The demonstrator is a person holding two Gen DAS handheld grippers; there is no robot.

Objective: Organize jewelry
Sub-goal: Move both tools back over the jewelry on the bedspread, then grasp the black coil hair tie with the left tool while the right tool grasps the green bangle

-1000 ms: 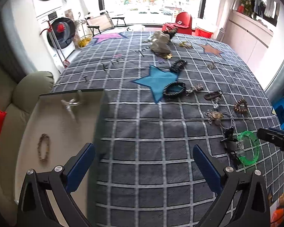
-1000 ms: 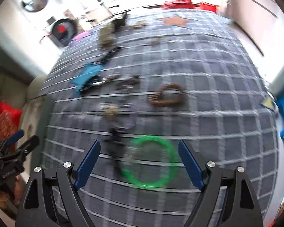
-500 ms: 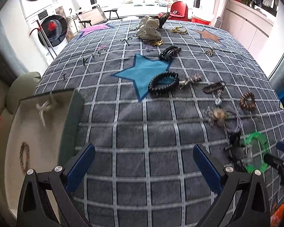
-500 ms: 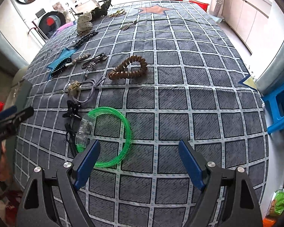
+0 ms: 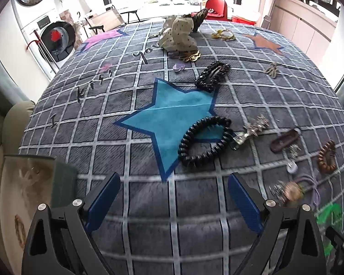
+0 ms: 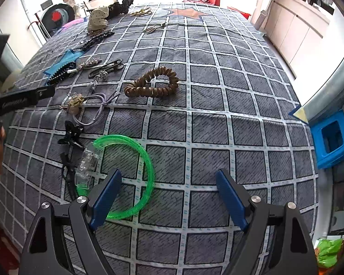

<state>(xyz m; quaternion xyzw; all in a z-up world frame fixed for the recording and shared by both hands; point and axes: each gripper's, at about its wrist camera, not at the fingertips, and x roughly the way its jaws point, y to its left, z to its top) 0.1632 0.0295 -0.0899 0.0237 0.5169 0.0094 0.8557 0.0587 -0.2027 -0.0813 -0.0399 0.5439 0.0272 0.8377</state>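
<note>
Left wrist view: tray (image 5: 64, 183) holds few pieces; most jewelry remains on counter (image 5: 149, 206). Left gripper (image 5: 172, 197), right gripper (image 6: 167, 194) fingers wide, empty; green bangle (image 6: 146, 167) nearest.

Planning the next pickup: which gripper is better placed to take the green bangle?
Right. The right gripper is open directly over the green bangle; the left gripper faces the black coil tie.

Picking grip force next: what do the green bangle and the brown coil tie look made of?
Translucent green open bangle: likely hard glossy plastic, since the cloth grid shows through it. Brown spiral coil hair tie: apparently springy plastic, smooth coiled loops with dull sheen.
</note>
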